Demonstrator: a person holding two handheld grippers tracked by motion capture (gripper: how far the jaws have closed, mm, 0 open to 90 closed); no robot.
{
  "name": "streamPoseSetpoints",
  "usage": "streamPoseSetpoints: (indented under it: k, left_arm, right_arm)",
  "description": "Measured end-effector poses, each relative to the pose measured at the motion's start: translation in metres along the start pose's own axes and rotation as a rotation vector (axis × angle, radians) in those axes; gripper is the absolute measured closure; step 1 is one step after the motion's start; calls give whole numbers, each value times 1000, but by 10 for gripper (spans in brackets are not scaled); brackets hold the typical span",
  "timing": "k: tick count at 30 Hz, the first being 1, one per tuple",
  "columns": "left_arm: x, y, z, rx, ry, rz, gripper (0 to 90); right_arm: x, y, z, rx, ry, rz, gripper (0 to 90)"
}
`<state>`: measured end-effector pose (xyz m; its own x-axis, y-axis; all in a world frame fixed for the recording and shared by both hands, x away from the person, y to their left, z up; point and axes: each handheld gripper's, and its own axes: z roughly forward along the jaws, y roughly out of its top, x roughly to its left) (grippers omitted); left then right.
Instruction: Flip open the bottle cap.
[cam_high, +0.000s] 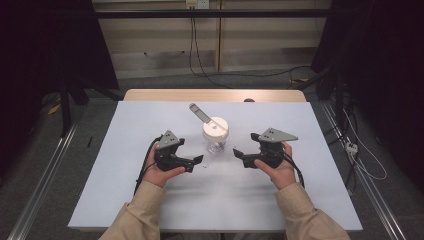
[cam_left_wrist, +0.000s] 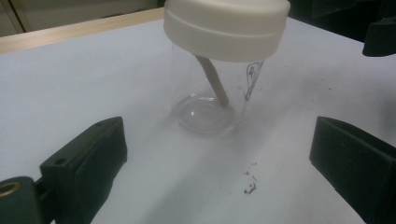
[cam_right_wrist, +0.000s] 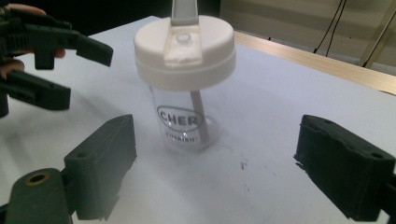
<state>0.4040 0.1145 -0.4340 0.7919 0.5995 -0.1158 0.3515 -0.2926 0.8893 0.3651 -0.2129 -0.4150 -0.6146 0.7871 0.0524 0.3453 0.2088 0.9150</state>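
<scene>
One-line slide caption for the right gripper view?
Clear cup with white lid and straw stands between open right tongs.

A clear cup (cam_high: 216, 136) with a cream lid and straw stands upright, mid-table, untouched.

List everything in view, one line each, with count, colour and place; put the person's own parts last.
cup: one, clear, with dark lettering, upright at the table's middle, between the two grippers and touched by neither.
lid: one, cream white, on the cup, its flip cap raised.
straw: one, beige, slanting inside the cup.
table: one, white top, wooden strip at the far edge.
cables: several, black, on the floor beyond the table.
left gripper: one, black, left of the cup, jaws open.
right gripper: one, black, right of the cup, jaws open.
sleeves: two, tan, at the near edge.
</scene>
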Motion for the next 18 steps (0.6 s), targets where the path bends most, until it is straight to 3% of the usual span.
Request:
streamPoseSetpoints:
  k: [18]
  left_arm:
    - [9, -17, -37, 5, 11, 4, 45]
  right_arm:
    - [-7, -42, -37, 16, -32, 43, 99]
